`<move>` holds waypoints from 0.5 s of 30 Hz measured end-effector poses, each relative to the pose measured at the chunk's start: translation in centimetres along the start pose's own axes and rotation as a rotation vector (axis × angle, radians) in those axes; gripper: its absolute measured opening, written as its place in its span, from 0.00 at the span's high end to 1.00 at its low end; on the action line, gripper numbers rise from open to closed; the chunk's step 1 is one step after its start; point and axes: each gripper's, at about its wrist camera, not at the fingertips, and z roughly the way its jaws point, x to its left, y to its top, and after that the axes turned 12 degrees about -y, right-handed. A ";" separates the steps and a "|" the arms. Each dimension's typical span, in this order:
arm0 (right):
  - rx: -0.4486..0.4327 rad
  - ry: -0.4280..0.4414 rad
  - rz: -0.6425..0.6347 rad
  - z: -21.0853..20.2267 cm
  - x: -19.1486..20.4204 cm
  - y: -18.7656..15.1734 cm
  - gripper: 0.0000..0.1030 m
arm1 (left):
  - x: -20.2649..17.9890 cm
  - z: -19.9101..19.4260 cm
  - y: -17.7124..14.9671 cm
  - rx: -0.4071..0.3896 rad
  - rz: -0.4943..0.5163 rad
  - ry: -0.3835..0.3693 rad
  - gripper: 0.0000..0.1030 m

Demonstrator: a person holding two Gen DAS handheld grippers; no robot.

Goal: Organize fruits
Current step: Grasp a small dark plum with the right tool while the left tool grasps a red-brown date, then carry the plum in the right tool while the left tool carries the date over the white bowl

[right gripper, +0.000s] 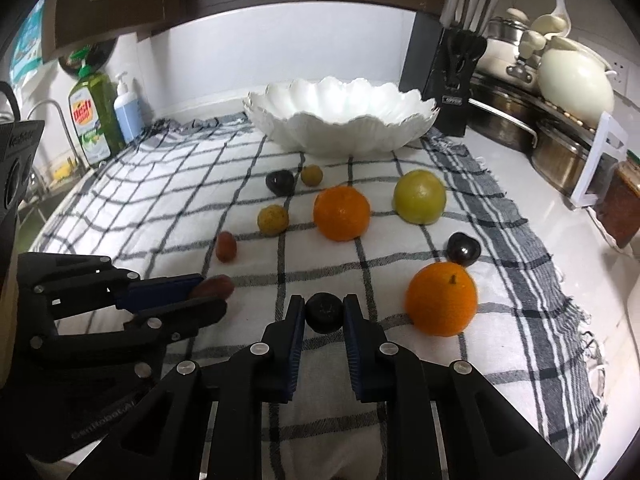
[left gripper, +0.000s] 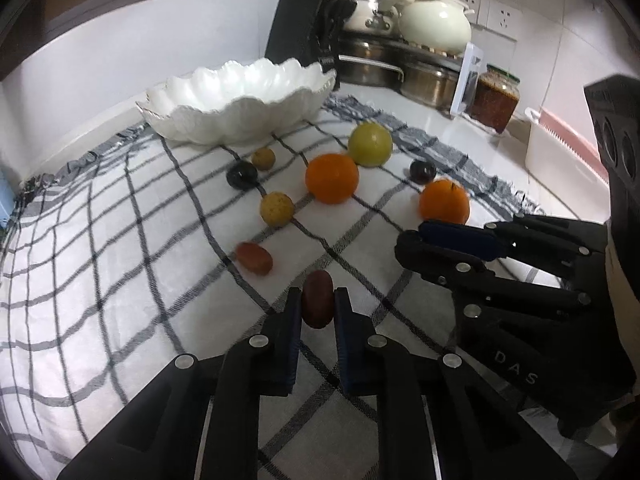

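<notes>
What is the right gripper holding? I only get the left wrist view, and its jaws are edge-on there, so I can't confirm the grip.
Observer: The right gripper is shut on a small dark round fruit, pads on both sides.
Operator: Is anything on the counter to the left of the cloth? My view cuts off there.
Observer: Yes, a green dish soap bottle stands there.
Operator: Anything beside it?
Observer: A blue pump bottle stands just to its right.
</notes>
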 end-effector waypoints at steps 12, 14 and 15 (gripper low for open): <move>-0.119 -0.047 0.056 -3.8 -0.2 3.1 0.80 | 0.7 -4.1 2.9 -0.137 -0.005 0.012 0.84; -0.137 -0.047 0.068 -4.2 -0.3 3.7 0.80 | 0.8 -4.6 3.6 -0.161 -0.003 0.017 0.84; -0.146 -0.051 0.070 -4.4 -0.2 4.1 0.80 | 1.0 -5.0 3.9 -0.175 0.001 0.019 0.84</move>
